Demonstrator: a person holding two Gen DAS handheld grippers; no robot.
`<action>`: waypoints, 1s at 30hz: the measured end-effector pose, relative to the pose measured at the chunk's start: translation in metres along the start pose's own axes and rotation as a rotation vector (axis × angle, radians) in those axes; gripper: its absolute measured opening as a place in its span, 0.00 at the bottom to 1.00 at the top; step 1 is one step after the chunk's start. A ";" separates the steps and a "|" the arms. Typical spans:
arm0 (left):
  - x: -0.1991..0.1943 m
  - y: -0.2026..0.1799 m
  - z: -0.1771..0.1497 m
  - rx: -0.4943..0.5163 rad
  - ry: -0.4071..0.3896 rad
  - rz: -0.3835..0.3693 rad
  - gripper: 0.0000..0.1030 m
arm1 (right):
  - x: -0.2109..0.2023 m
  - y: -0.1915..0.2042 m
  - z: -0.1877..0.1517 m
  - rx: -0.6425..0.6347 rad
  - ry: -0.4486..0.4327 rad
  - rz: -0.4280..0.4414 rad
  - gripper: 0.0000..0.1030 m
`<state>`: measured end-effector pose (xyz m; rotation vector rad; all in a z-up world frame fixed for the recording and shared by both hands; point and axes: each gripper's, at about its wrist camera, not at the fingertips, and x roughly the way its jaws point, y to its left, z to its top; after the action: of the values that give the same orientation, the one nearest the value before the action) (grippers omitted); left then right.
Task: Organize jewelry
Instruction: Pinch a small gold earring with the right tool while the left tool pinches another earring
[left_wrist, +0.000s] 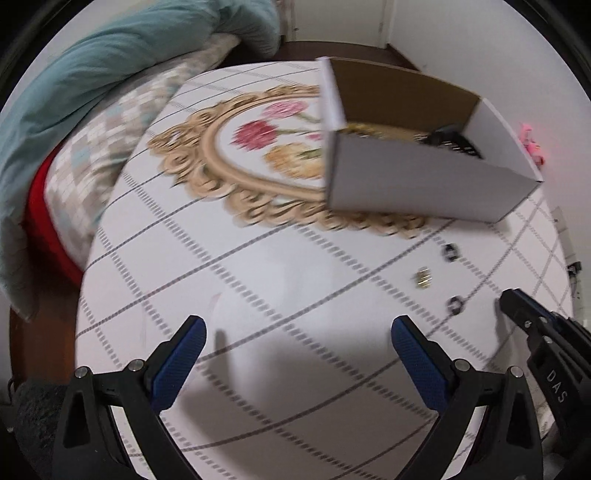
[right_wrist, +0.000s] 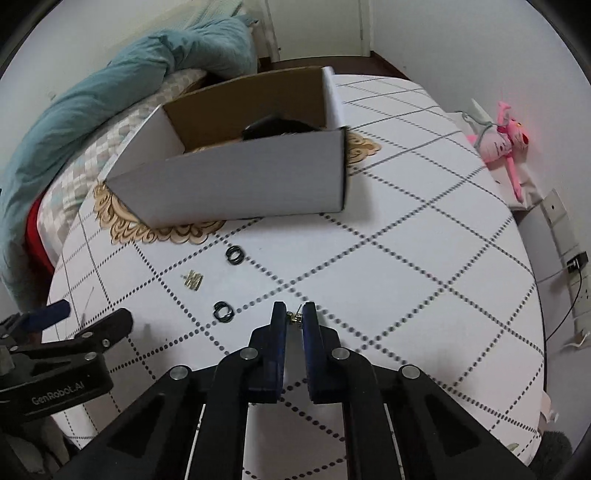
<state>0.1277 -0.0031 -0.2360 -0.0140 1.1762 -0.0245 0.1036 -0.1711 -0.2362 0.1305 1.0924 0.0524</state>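
Note:
A white cardboard box (left_wrist: 424, 177) stands on the patterned tablecloth, also in the right wrist view (right_wrist: 236, 184), with dark jewelry (right_wrist: 277, 127) inside. Two black ring pairs (right_wrist: 233, 254) (right_wrist: 222, 312) and a gold piece (right_wrist: 192, 279) lie on the cloth before it; they show in the left wrist view too (left_wrist: 450, 252) (left_wrist: 456, 304) (left_wrist: 423, 277). My right gripper (right_wrist: 294, 317) is shut on a small gold earring (right_wrist: 294, 316) just above the cloth. My left gripper (left_wrist: 297, 334) is open and empty, left of the pieces.
A teal duvet (left_wrist: 92, 85) and checked pillow (left_wrist: 103, 155) lie at the left. A pink plush toy (right_wrist: 502, 136) hangs on the right wall, with sockets (right_wrist: 576, 260) below. The table's right edge (right_wrist: 532, 266) curves near the wall.

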 end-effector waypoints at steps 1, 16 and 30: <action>0.001 -0.007 0.002 0.013 -0.003 -0.012 0.91 | -0.001 -0.005 0.001 0.015 -0.002 -0.002 0.09; 0.013 -0.065 0.015 0.137 0.003 -0.067 0.69 | -0.008 -0.042 0.009 0.099 -0.022 -0.033 0.09; 0.014 -0.066 0.019 0.162 -0.013 -0.075 0.10 | -0.005 -0.049 0.008 0.126 -0.019 -0.049 0.09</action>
<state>0.1501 -0.0694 -0.2398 0.0840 1.1576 -0.1857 0.1074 -0.2210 -0.2347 0.2168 1.0791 -0.0618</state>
